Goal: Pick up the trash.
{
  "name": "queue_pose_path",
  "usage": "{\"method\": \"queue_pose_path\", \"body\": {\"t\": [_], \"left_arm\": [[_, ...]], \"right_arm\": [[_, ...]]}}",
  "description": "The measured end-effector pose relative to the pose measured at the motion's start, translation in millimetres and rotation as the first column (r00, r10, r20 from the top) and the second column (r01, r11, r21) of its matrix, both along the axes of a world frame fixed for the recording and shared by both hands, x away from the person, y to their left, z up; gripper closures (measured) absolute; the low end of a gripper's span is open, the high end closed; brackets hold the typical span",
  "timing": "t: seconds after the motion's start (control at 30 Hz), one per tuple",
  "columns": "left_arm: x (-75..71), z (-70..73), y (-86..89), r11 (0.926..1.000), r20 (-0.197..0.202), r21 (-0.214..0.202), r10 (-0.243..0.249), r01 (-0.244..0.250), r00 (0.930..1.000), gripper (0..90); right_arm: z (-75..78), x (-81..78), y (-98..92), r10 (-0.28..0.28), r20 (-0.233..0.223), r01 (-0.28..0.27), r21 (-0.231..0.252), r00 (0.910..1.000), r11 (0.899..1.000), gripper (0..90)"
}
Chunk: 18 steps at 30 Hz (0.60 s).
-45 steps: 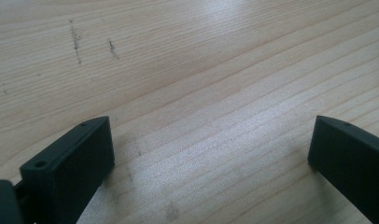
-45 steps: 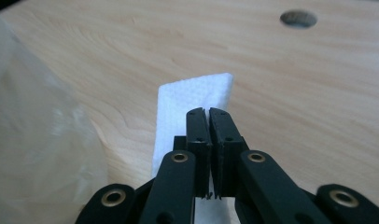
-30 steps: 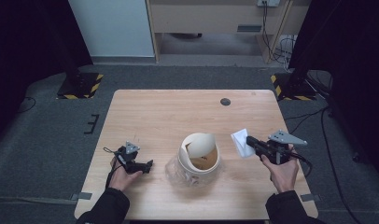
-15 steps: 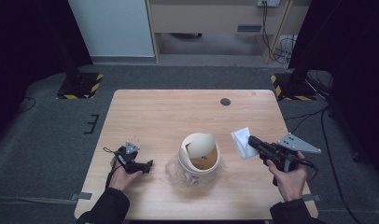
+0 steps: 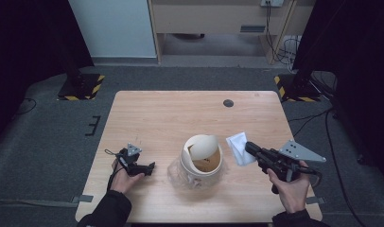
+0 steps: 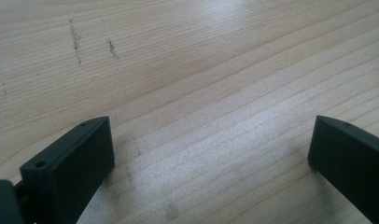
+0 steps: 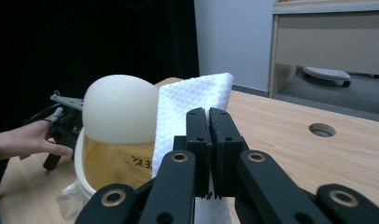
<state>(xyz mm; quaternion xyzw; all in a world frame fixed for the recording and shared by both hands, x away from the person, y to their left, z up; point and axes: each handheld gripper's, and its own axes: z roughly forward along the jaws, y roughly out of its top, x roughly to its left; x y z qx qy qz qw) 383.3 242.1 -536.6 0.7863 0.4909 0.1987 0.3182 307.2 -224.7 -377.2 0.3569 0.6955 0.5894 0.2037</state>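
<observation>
Lower part of white cloth [image 7: 192, 107] is being hidden behind right gripper [image 7: 209, 116] in right gripper view. Print on cup [image 7: 115, 163] is being cut short by cloth. Left gripper [image 6: 211, 154] jaws are being cropped by frame edges.

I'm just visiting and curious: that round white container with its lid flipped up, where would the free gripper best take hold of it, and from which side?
Probably the round white container's near-left rim, reached by the open left gripper lying on the table to its left. The raised lid blocks the far rim, and clear crumpled plastic lies at its base, so a grip at the rim looks surer.
</observation>
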Motion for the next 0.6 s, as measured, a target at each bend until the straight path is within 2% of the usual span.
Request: {"method": "queue_pose_path", "body": {"t": [0.6], "left_arm": [[0.0, 0.0, 0.3, 1.0000, -0.001, -0.003, -0.002, 0.002, 1.0000, 0.0]], "right_arm": [[-5.5, -8.4, 20.7, 0.085, -0.025, -0.085, 0.006, 0.9960, 0.996, 87.3]]}}
